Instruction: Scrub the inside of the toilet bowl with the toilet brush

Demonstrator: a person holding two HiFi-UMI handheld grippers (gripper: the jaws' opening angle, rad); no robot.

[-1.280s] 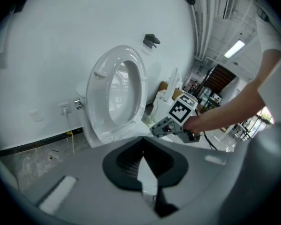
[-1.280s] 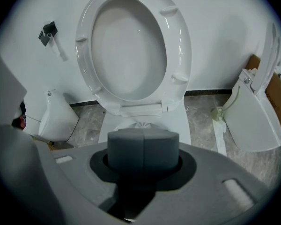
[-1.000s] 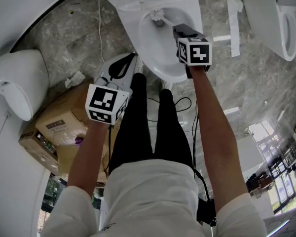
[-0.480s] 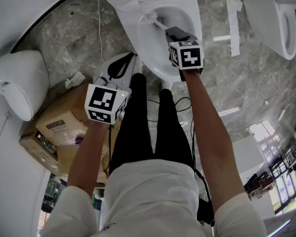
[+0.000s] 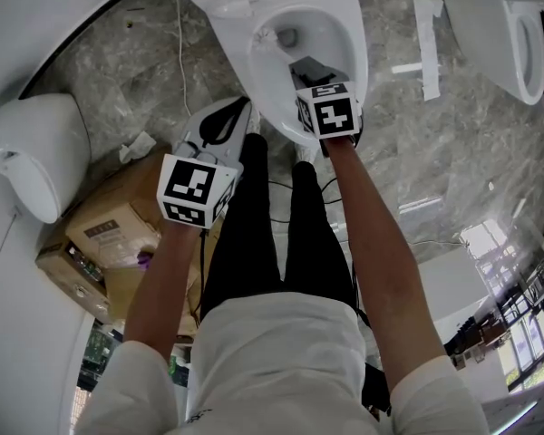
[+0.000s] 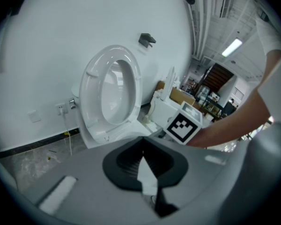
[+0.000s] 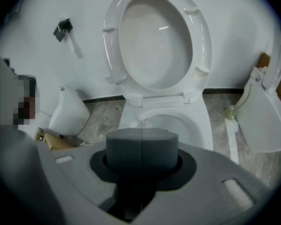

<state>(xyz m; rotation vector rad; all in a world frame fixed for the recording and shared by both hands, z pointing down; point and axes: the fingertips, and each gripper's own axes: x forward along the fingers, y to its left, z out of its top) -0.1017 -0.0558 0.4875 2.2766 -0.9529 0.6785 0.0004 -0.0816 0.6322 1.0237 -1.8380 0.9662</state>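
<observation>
The white toilet (image 5: 348, 42) stands at the top of the head view with its seat and lid raised (image 7: 157, 41). The white brush head (image 5: 266, 36) lies against the left inner wall of the bowl, beside the drain hole. My right gripper (image 5: 306, 69) hovers over the bowl's near part, shut on the toilet brush handle. In the right gripper view the pads (image 7: 142, 146) are pressed together and the brush head (image 7: 141, 123) shows just beyond them. My left gripper (image 5: 240, 114) hangs by the person's left leg, away from the bowl, jaws together and empty (image 6: 147, 172).
A cardboard box (image 5: 118, 225) lies on the marble floor at the left. A second toilet (image 5: 508, 34) stands at the right, and a white fixture (image 5: 36, 152) at the left. A cable (image 5: 326, 188) runs by the feet. A crumpled paper scrap (image 5: 138, 145) lies near the box.
My right gripper has drawn left and back toward the bowl's near rim. The brush head has swept from the bowl's middle to its left wall. The left gripper has stayed still.
</observation>
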